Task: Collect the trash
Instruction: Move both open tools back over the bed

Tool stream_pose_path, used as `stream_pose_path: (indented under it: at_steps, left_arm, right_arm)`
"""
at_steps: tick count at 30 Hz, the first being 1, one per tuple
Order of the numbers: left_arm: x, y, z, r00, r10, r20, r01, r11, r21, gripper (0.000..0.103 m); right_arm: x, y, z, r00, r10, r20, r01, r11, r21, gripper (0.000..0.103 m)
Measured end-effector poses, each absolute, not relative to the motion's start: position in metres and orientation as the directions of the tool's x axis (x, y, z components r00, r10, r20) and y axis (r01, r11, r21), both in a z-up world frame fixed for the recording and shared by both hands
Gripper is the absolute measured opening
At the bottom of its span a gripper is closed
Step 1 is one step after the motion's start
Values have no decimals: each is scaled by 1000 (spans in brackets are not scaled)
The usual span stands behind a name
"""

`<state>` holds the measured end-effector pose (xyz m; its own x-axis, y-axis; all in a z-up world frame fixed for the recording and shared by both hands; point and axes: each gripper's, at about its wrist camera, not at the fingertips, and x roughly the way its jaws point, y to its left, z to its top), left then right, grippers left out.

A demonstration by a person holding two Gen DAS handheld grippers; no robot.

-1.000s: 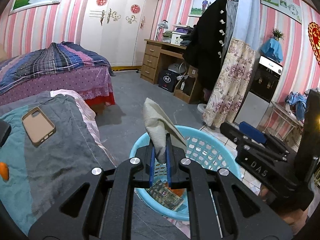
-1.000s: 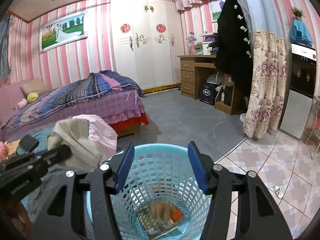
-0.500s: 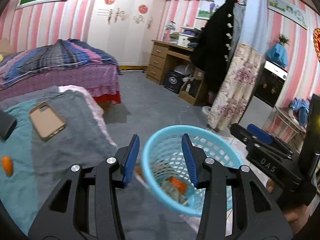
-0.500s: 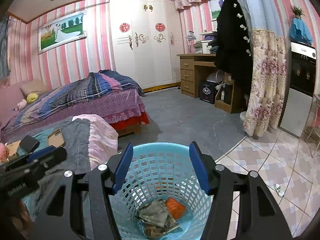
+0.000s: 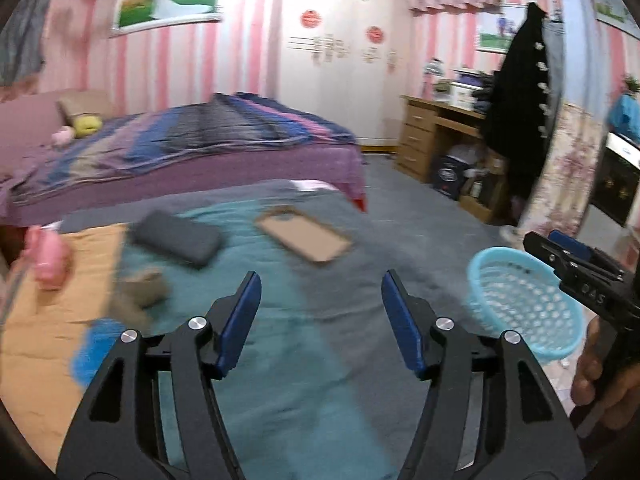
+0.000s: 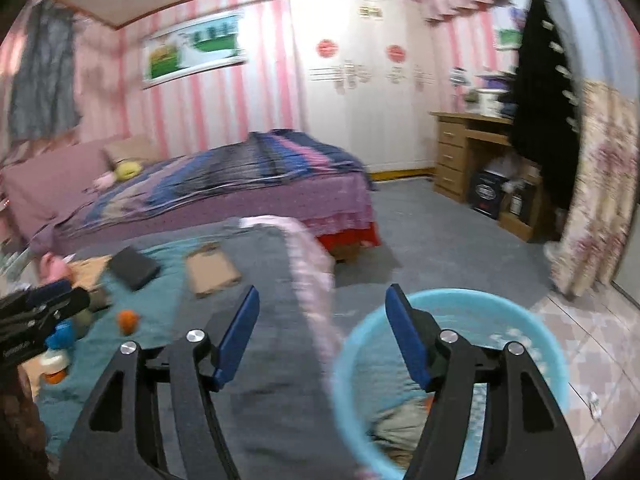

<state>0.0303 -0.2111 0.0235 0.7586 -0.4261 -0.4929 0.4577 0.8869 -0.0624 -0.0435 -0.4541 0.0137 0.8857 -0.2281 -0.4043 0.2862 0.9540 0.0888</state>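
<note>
Home bedroom, bed [image 5: 192, 148], wardrobe [image 5: 344, 60], desk [image 5: 436, 136]

Showing a perforated, glossy blue plastic basket [image 6: 452, 364]; matt teal and grey cloth blanket [image 5: 304, 344]; matt black plastic gripper [image 5: 320, 312] with bright metal screws; smooth tan phone case [image 5: 304, 234]; brown wooden desk [image 5: 436, 140]; glossy white wardrobe [image 5: 340, 60].

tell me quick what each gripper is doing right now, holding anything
Left gripper: open, fingers opening wider, nothing between them.
Right gripper: open, fingers opening wider, nothing held.
</note>
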Motion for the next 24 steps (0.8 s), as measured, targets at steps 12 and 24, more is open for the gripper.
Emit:
stream_pose_path:
  at_steps: [12, 24]
  left_arm:
    - [42, -86, 0, 811, -260, -523, 236, 965, -114, 79]
    - [58, -51, -19, 803, -225, -552, 186, 974, -127, 83]
  right_arm:
    - [3, -308, 12, 914, -47, -404, 63, 998, 26, 78]
    - [19, -272, 3, 899, -14, -438, 39, 998, 47, 81]
